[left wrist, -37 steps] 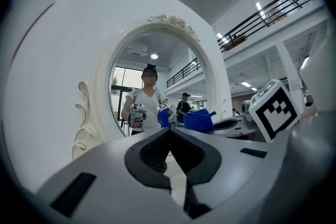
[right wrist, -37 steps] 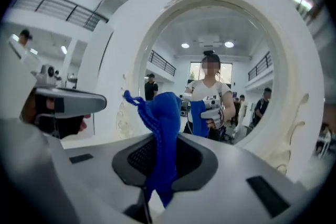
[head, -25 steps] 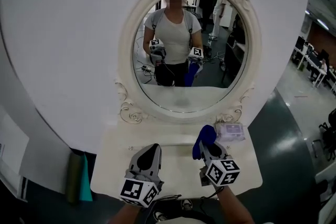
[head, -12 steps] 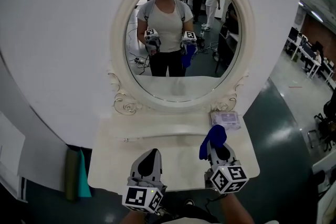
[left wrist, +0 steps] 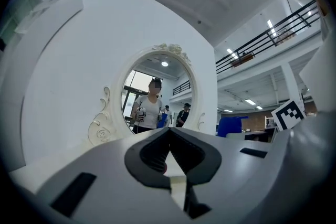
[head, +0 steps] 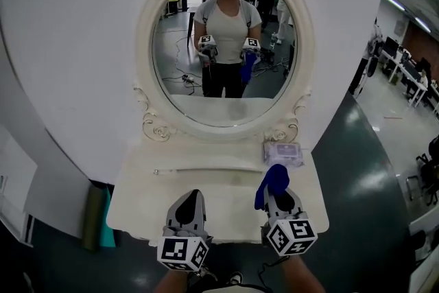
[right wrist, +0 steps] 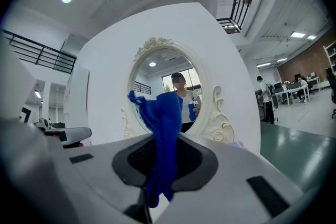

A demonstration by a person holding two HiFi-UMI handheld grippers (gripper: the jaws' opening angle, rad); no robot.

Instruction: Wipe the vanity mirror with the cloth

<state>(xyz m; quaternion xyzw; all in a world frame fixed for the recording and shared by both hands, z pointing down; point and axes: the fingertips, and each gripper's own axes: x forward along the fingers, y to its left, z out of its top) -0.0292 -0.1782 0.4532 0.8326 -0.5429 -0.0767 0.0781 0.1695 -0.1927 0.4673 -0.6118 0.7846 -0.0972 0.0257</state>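
Nearest the camera in the head view, the left gripper (head: 193, 197) hangs at about 6 o'clock over the front edge of the white vanity table (head: 137, 197). Its own view shows its jaws (left wrist: 169, 132) pressed together at the tips with nothing between them. Beside it, toward 3 o'clock, the right gripper (head: 278, 197) is clamped on the blue cloth (head: 273, 182), which sticks out past the jaws toward 12 o'clock. In the right gripper view the cloth (right wrist: 165, 128) runs through the closed jaws (right wrist: 161, 157) and stands up in front of the mirror.

Both grippers sit much where they were half a second ago, the right one a touch closer to the left, and the cloth has stayed in the same grip, clear of the glass.

Just past the cloth, at 12 o'clock from it, a pale packet (head: 282, 152) lies on the tabletop by the mirror's foot. At 9 o'clock below the table, a dark green and teal object (head: 99, 217) stands on the floor.

Farthest away, the oval vanity mirror (head: 180, 72) in its ornate white frame (head: 145, 121) now sits more centred in the head view than before. The reflected person stands square in the middle of it, holding both grippers at chest height.
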